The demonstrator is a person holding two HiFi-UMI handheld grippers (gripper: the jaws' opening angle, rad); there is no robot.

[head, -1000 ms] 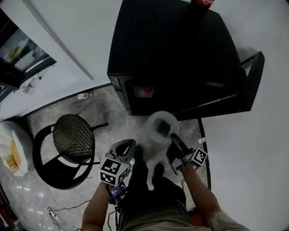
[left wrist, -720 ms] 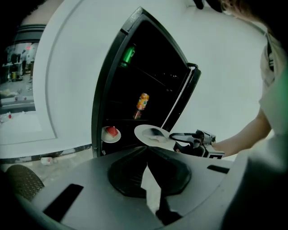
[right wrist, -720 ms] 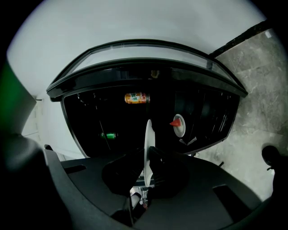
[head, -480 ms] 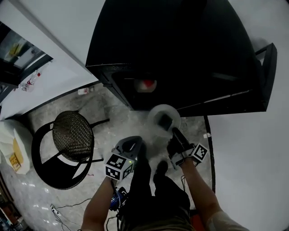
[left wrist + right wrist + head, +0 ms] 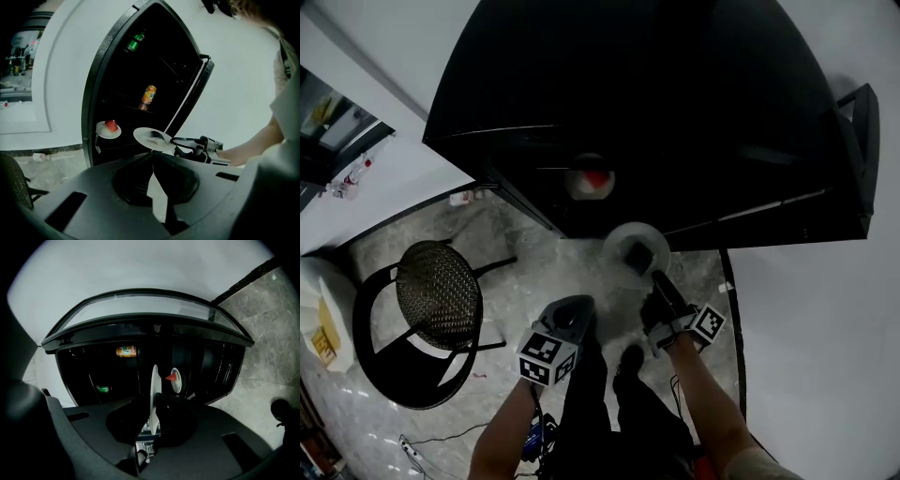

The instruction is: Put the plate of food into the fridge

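In the head view the fridge (image 5: 675, 112) stands open on the floor (image 5: 516, 244), its door (image 5: 853, 169) swung out to the right. The right gripper (image 5: 654, 277) holds the plate (image 5: 636, 251) by its near rim, just in front of the opening. The food on it is a dark lump that I cannot identify from this height. A second plate (image 5: 589, 181) with something red on it sits inside the fridge, to the left of the held one. The left gripper (image 5: 577, 307) hangs lower and further left, near a chair (image 5: 439, 295) and touching nothing. The left gripper view shows its jaws drawn together at the tips with nothing between them. Beyond them the plate looks roughly level and just short of the opening, and an orange can (image 5: 149, 96) stands higher up inside. The right gripper view, rolled on its side, shows the plate edge-on with the jaws clamped on its rim, one on each face. The step in hand looks to be carrying the plate in. To do it well, hold the plate level so the food does not slide, steer it into the space to the right of the second plate and clear of the door. Lower it until it rests flat, and only then part the jaws.
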